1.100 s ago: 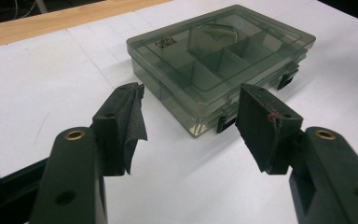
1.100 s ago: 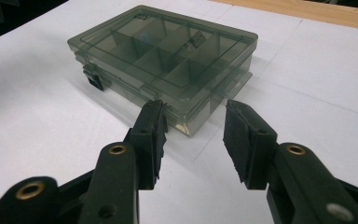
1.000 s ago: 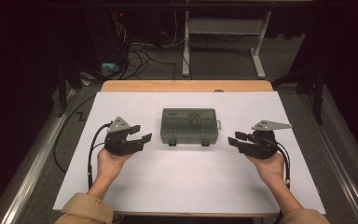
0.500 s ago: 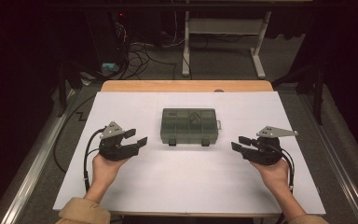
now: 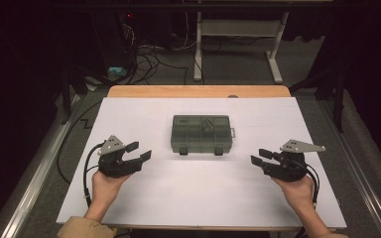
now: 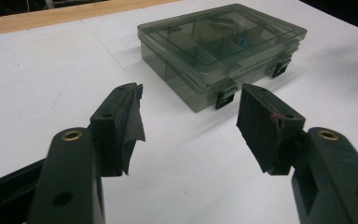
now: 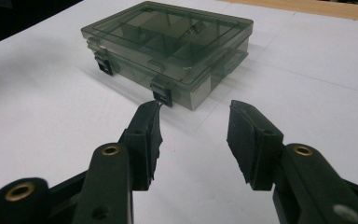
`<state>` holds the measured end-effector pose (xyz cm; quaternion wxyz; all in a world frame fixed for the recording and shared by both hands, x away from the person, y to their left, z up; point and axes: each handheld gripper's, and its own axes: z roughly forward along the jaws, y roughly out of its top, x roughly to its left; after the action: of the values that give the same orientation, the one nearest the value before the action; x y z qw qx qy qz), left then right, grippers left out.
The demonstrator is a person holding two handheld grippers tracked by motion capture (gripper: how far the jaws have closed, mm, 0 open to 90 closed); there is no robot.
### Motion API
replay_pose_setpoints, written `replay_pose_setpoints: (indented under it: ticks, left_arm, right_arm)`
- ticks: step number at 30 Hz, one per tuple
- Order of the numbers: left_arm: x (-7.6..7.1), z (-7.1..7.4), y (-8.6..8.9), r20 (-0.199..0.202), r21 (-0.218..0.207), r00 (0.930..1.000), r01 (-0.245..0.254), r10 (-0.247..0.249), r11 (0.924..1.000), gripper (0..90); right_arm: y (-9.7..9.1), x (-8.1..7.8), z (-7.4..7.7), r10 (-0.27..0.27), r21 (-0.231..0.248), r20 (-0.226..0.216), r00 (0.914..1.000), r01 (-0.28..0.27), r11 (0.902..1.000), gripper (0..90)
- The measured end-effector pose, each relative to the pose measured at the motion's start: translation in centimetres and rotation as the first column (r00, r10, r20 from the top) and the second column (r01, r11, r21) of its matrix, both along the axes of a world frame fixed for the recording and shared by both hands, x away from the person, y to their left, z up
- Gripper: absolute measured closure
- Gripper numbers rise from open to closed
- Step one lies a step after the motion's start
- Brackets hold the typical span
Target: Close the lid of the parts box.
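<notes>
A smoky translucent compartment box [image 5: 202, 134] lies lid-down shut at the middle of the white sheet, its two black latches facing me. My left gripper [image 5: 140, 150] hovers to the box's near left, jaws open and empty, pointing at it. My right gripper [image 5: 258, 156] sits to the near right, also aimed at the box; its jaws have just been opening and nothing is between them. The left gripper view has the box [image 6: 219, 46] beyond the open gripper [image 6: 189, 100]. In the right gripper view the box [image 7: 168, 44] lies just past the open gripper [image 7: 193, 109].
A white sheet [image 5: 198, 198] covers the table, with a wooden strip [image 5: 198, 91] along the far edge. Beyond it are floor cables [image 5: 144, 54] and a white desk frame [image 5: 238, 34]. Metal rails [image 5: 34, 183] run along both sides.
Both hands have drawn back a little toward the near edge and slightly outward from the box. The right jaws stand a bit wider.
</notes>
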<state>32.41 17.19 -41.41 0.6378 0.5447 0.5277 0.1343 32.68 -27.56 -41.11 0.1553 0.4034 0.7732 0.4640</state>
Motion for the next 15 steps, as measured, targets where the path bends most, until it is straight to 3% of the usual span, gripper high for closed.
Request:
replay_pose_setpoints:
  ticks: [5,15]
  left_arm:
    - [-0.6,-0.1,0.3,0.008,-0.007,1.0,-0.002,0.002,1.0,39.6]
    - [-1.5,-0.7,1.1,-0.005,-0.017,0.9998,-0.019,0.019,0.9997,38.8]
  right_arm:
    - [-0.5,-0.5,-0.3,-0.001,0.032,-0.022,0.9998,0.002,0.9995,52.5]
    - [-1.0,-1.7,-0.7,-0.003,0.035,-0.001,1.0,0.003,0.9994,50.4]
